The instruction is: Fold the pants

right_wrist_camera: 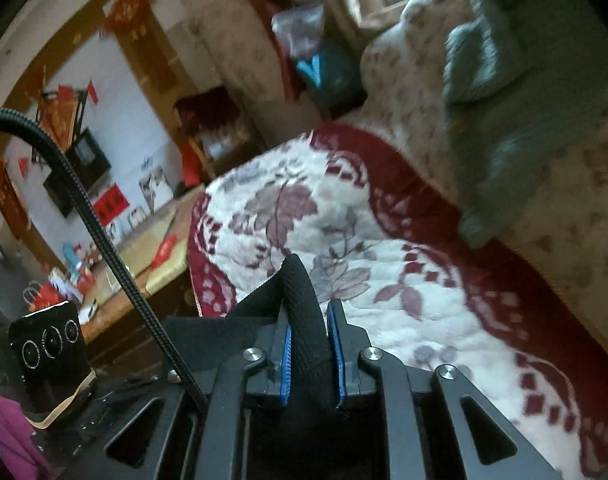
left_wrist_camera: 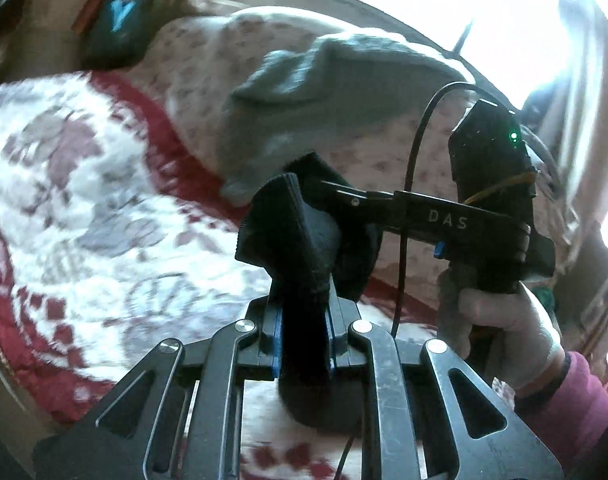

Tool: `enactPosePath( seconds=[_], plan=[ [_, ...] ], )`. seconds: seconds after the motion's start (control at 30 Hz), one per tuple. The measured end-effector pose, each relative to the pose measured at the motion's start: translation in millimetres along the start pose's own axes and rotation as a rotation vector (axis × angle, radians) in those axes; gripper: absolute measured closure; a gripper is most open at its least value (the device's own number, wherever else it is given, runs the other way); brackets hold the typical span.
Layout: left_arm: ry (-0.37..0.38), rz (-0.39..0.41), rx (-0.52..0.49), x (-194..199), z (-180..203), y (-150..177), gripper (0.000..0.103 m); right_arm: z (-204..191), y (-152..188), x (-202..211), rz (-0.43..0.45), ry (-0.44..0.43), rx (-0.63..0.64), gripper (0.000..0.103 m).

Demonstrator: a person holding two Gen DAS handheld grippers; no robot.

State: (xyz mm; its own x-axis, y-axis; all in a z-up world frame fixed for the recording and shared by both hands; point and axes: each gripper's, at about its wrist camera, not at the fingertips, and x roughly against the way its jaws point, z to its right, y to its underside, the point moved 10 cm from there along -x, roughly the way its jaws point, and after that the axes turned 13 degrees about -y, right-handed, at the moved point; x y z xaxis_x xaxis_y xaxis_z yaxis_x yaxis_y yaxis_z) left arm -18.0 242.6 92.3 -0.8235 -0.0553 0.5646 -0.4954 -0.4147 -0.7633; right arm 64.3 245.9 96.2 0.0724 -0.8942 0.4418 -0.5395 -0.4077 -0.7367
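Observation:
The black pants (left_wrist_camera: 296, 236) are bunched and lifted above the red-and-white floral blanket (left_wrist_camera: 84, 200). My left gripper (left_wrist_camera: 304, 324) is shut on a fold of them. In the left wrist view, my right gripper (left_wrist_camera: 336, 192) comes in from the right, held by a gloved hand (left_wrist_camera: 500, 332), and grips the same cloth close by. In the right wrist view my right gripper (right_wrist_camera: 309, 344) is shut on a ribbed black edge of the pants (right_wrist_camera: 304, 304), over the blanket (right_wrist_camera: 344, 240).
A grey-green folded cloth (left_wrist_camera: 304, 100) lies on a floral quilt roll (left_wrist_camera: 208, 64) at the blanket's far side, also in the right wrist view (right_wrist_camera: 524, 92). A bright window (left_wrist_camera: 424, 4) is behind. A wooden table (right_wrist_camera: 152, 252) stands at the left.

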Motion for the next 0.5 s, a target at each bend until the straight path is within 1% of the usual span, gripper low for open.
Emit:
enactPosePath(
  seconds=[0.13,0.27,0.37,0.43,0.5],
  plan=[
    [0.059,0.013,-0.071,14.3,46.1,3.5,0.089,-2.7,7.8,56.6,0.081,0.024,-0.019,0.088],
    [0.113,0.020,-0.157,26.6,96.3,13.8,0.089,-1.8,26.1,119.8,0.171,0.055,-0.050,0.088],
    [0.145,0.019,-0.230,30.1,135.0,29.2,0.089,5.7,45.8,163.0,0.237,0.074,-0.095,0.088],
    [0.177,0.000,-0.272,29.9,162.1,43.2,0.089,11.7,60.6,185.7,0.270,0.091,-0.124,0.088],
    [0.198,-0.024,-0.317,26.0,188.8,61.9,0.089,23.1,82.4,210.0,0.306,0.106,-0.172,0.088]
  ],
)
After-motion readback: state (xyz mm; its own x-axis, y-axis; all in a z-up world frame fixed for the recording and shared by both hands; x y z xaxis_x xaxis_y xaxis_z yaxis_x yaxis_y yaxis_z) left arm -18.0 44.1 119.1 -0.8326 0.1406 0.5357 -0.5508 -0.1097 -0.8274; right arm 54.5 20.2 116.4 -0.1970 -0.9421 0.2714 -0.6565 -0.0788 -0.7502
